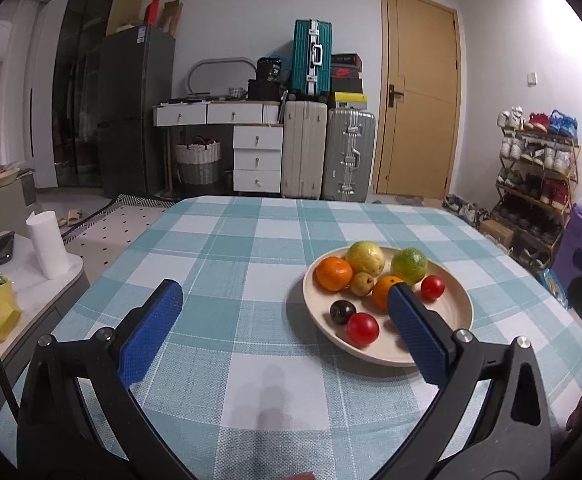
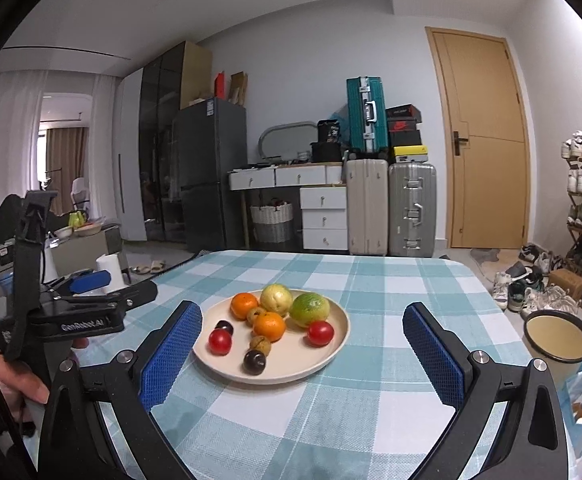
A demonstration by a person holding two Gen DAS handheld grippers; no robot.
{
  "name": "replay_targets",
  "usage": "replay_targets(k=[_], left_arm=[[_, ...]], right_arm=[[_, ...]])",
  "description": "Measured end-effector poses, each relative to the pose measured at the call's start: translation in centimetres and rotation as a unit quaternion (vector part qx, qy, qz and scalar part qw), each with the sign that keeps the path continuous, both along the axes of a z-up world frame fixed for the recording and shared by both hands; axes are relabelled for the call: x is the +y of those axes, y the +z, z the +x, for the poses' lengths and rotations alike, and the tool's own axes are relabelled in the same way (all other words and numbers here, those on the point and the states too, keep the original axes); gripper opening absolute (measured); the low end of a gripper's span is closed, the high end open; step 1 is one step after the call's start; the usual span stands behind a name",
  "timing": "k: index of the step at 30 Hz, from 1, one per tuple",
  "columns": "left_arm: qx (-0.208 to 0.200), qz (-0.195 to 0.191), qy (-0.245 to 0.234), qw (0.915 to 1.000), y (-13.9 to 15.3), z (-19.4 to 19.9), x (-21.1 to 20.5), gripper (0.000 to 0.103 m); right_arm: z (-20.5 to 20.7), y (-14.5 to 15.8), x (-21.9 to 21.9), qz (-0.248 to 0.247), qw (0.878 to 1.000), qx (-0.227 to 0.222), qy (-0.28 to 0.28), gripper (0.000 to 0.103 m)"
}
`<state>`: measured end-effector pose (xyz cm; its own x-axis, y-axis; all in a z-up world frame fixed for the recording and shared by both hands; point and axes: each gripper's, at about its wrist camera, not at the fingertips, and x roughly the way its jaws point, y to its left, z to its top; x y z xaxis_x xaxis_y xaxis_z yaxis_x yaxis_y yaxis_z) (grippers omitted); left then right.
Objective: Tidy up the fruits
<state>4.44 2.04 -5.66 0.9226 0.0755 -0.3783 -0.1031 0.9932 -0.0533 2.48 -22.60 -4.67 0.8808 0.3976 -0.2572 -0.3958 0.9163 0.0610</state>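
Since every fruit lies on the plate (image 2: 341,330) at the middle of the checked tablecloth (image 2: 371,420), the sorting looks either finished or unstarted. Both the left gripper (image 1: 285,318) and the right gripper (image 2: 302,338) stand spread wide, holding nothing. Only the right wrist view shows a cream bowl (image 2: 557,338) right of the plate, off the table.
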Motion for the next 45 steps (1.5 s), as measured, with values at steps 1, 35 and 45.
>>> replay_targets(k=[1, 35, 45], left_arm=[[-0.002, 0.003, 0.001, 1.0000, 0.0, 0.0, -0.1, 0.102], [-0.033, 0.032, 0.003, 0.9990, 0.5, -1.4, -1.6, 0.102], [-0.033, 0.032, 0.004, 0.9990, 0.5, -1.4, -1.7, 0.102]], right_arm=[[0.1, -0.1, 0.2, -0.003, 1.000, 0.003, 0.002, 0.103], [0.6, -0.8, 1.5, -0.037, 0.999, 0.019, 0.002, 0.103], [0.5, -0.9, 1.5, -0.036, 0.999, 0.019, 0.002, 0.103]])
